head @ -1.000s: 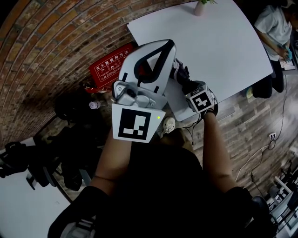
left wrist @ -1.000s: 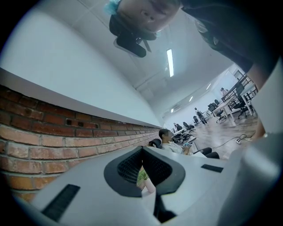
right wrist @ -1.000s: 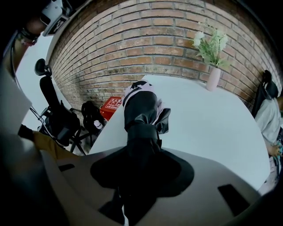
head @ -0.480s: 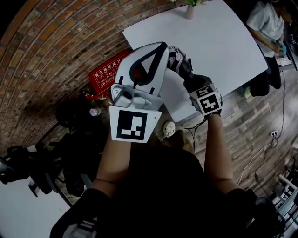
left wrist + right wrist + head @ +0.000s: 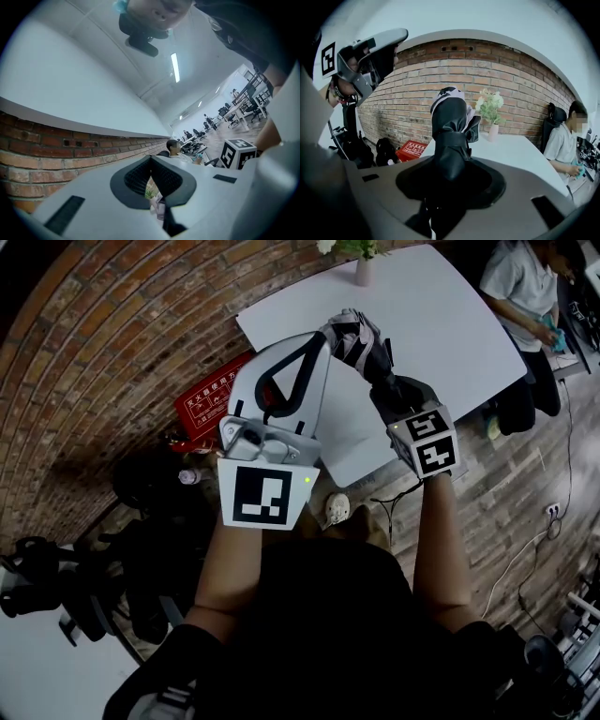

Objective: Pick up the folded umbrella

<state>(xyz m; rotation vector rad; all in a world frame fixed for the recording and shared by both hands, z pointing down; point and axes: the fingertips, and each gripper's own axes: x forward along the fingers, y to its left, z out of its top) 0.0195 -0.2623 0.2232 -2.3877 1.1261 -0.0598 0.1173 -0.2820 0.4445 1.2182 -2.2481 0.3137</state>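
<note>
A black and grey folded umbrella [image 5: 354, 337] is up in the air above a white table [image 5: 441, 324], near its left edge. The right gripper [image 5: 380, 376] has its fingers clamped half-closed around it. The left gripper [image 5: 319, 341], fingers together, holds nothing. The pickup looks complete.

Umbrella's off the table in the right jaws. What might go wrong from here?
1. The right gripper holds the umbrella with a long part sticking out past the jaws; a quick swing may tilt or loosen it.
2. The left gripper is close beside the umbrella's far end and might bump it.
3. A forward swing may knock the vase on the table.
</note>
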